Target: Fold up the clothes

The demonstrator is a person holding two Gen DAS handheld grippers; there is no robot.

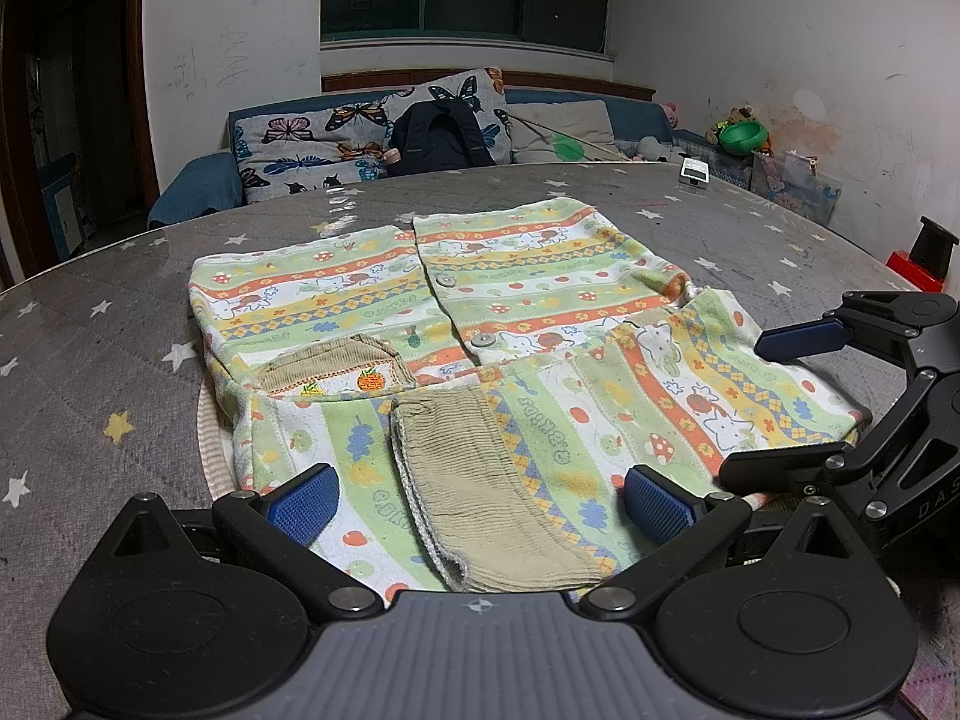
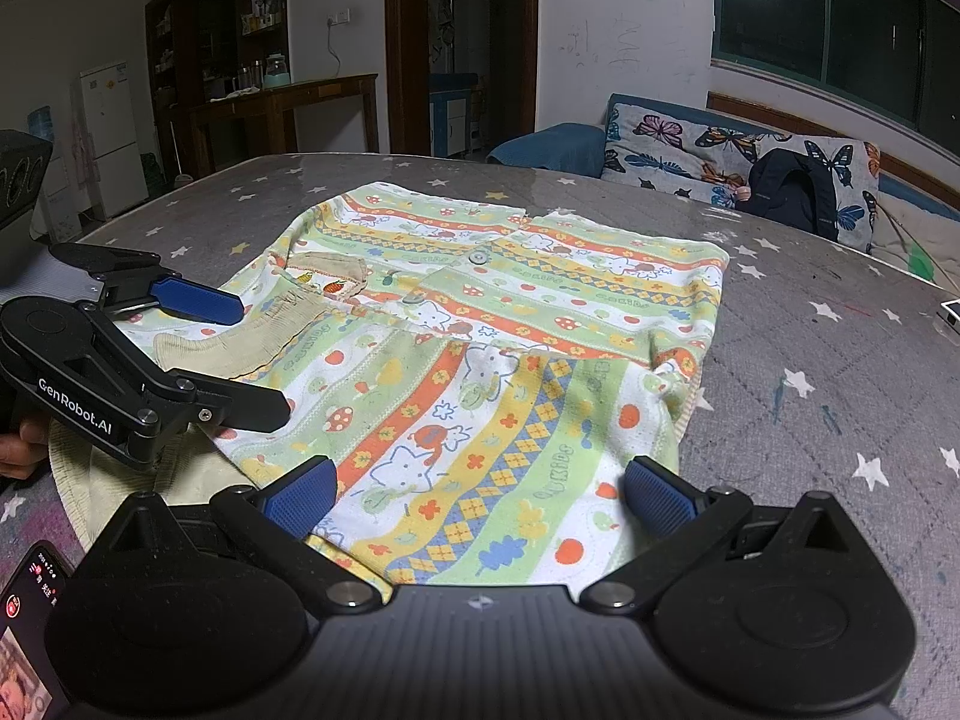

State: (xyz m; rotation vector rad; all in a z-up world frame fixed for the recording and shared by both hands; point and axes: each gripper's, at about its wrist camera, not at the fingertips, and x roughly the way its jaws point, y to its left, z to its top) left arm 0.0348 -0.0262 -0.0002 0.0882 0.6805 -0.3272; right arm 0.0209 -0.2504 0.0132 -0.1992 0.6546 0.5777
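Note:
A child's striped shirt [image 1: 510, 300] with cartoon animals and buttons lies on the grey star-patterned table [image 1: 120, 312]. Both sleeves are folded across its near part, and a beige corduroy cuff [image 1: 480, 492] lies on top. My left gripper [image 1: 480, 504] is open, its blue pads either side of that cuff, just above the cloth. My right gripper [image 2: 480, 495] is open over the near right sleeve of the shirt [image 2: 480, 360]. Each gripper shows in the other's view, the right one [image 1: 768, 402] and the left one [image 2: 258, 360], both open and empty.
A sofa [image 1: 420, 138] with butterfly cushions and a dark backpack [image 1: 438, 138] stands behind the table. A small white device [image 1: 694, 171] lies at the table's far right. A phone [image 2: 30, 630] lies at the near left. Toys and boxes [image 1: 780, 168] stand by the right wall.

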